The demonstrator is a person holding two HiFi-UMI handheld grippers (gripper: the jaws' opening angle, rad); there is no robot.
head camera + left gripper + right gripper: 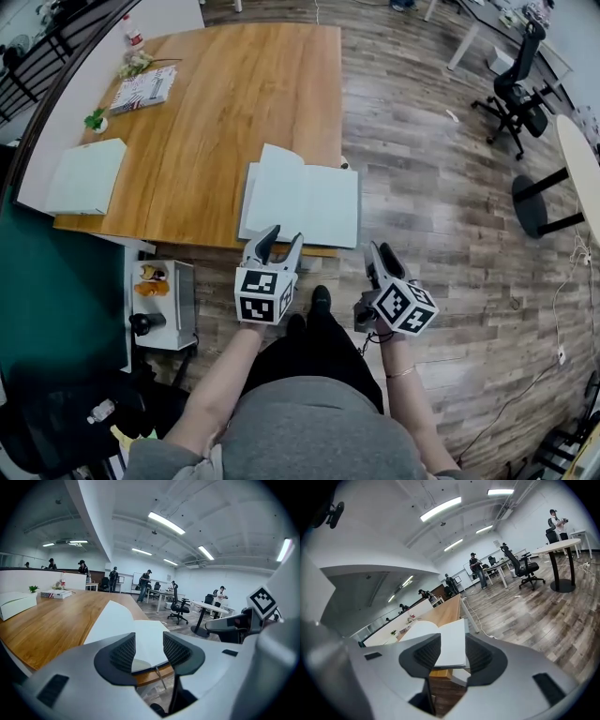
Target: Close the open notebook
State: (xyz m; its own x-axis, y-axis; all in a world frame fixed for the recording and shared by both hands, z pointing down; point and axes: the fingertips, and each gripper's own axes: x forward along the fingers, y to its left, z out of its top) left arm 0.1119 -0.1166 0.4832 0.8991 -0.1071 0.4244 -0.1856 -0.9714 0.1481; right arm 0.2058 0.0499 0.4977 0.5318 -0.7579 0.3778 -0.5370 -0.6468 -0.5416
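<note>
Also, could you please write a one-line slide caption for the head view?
Left gripper and right gripper, both open, face the open notebook on the wooden table's near edge.

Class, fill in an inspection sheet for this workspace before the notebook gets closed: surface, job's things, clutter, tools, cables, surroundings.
Surface: wooden table, standing on a plank floor.
Job's things: notebook lies open at the table's near edge.
Clutter: white stack, book, plant and bottle, all along the table's left side, apart from the notebook.
Grippers: left tool and right tool are both open and empty, just short of the notebook.
Cables: a cable lies on the floor at the right, away from the table.
Surroundings: chair, round table, people far off in the room.
</note>
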